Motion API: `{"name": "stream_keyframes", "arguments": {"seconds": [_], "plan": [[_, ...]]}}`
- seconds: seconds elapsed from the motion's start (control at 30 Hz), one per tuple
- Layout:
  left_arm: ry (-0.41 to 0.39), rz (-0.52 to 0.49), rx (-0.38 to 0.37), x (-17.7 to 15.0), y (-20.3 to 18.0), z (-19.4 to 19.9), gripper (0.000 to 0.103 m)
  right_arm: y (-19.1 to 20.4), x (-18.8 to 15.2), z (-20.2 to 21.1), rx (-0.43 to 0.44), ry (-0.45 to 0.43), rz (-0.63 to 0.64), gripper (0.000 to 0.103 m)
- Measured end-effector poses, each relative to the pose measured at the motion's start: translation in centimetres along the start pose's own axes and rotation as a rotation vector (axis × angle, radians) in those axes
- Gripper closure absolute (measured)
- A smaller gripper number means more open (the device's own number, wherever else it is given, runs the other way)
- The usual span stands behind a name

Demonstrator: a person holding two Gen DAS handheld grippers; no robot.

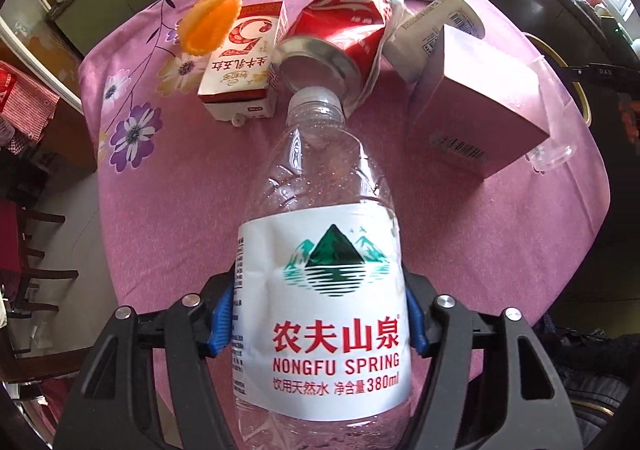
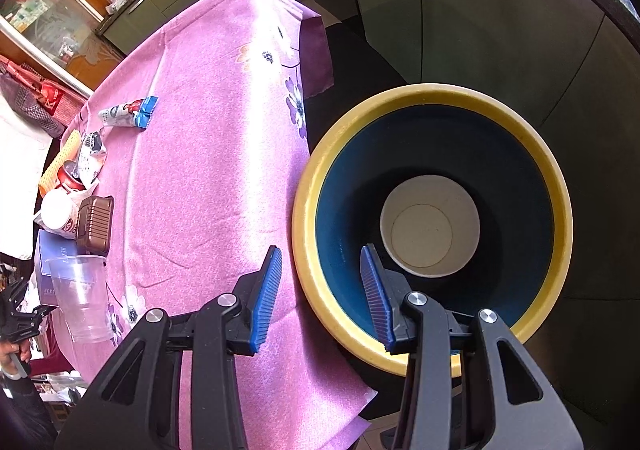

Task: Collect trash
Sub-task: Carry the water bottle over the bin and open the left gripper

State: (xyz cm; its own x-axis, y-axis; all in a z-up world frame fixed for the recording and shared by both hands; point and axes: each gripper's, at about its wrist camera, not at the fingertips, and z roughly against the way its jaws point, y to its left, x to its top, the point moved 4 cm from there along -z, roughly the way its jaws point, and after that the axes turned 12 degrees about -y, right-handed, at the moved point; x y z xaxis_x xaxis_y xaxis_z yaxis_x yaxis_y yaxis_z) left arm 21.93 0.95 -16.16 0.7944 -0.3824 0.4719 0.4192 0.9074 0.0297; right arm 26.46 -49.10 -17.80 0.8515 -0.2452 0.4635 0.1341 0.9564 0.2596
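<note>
My left gripper [image 1: 318,324] is shut on a clear Nongfu Spring water bottle [image 1: 320,290] and holds it above the pink tablecloth [image 1: 180,209], cap pointing away. Beyond it lie a crushed red can [image 1: 340,33], a red-and-white milk carton [image 1: 244,61], an orange peel [image 1: 210,21], a white carton [image 1: 432,33] and a pinkish box [image 1: 480,109]. My right gripper [image 2: 320,294] is open and empty, over the near rim of a blue bin with a yellow rim [image 2: 304,185]. A white paper cup [image 2: 430,226] lies at the bin's bottom.
In the right wrist view, a clear plastic cup [image 2: 84,294], a brown box [image 2: 94,226], a blue box [image 2: 50,270] and a snack wrapper [image 2: 128,113] sit along the table's left side. Green cabinets [image 2: 460,9] stand behind. Dark chairs [image 1: 32,270] stand left of the table.
</note>
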Motion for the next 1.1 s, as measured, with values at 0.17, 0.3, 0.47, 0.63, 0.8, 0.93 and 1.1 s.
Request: {"name": "stream_keyframes", "arguments": {"seconds": [0.17,0.3,0.47,0.63,0.8,0.93,1.1], "plan": [[-0.084,-0.004,-0.004,0.4,-0.8,3.6,0.041,0.4,-0.1,0.2,0.008,-0.006,0.007,0.062],[-0.194,-0.035,-0.047,2.5,-3.3,7.4,0.040,0.3,-0.2,1.1,0.019,-0.027,0.006,0.062],[-0.328,-0.145,-0.158,6.5,-9.4,11.0,0.040,-0.9,-0.4,2.5,0.017,-0.057,-0.011,0.062],[-0.373,-0.272,-0.325,10.9,-17.7,10.9,0.040,-3.1,-1.1,4.0,0.012,-0.079,-0.040,0.062],[-0.266,-0.342,-0.480,15.0,-26.0,6.6,0.040,-6.2,-2.4,5.7,0.002,-0.100,-0.083,0.062],[-0.157,-0.378,-0.544,17.2,-32.4,2.3,0.040,-9.1,-3.5,6.9,-0.014,-0.113,-0.128,0.062],[-0.137,-0.401,-0.559,19.7,-38.4,-2.2,0.040,-12.9,-5.0,7.9,-0.036,-0.121,-0.191,0.062]]}}
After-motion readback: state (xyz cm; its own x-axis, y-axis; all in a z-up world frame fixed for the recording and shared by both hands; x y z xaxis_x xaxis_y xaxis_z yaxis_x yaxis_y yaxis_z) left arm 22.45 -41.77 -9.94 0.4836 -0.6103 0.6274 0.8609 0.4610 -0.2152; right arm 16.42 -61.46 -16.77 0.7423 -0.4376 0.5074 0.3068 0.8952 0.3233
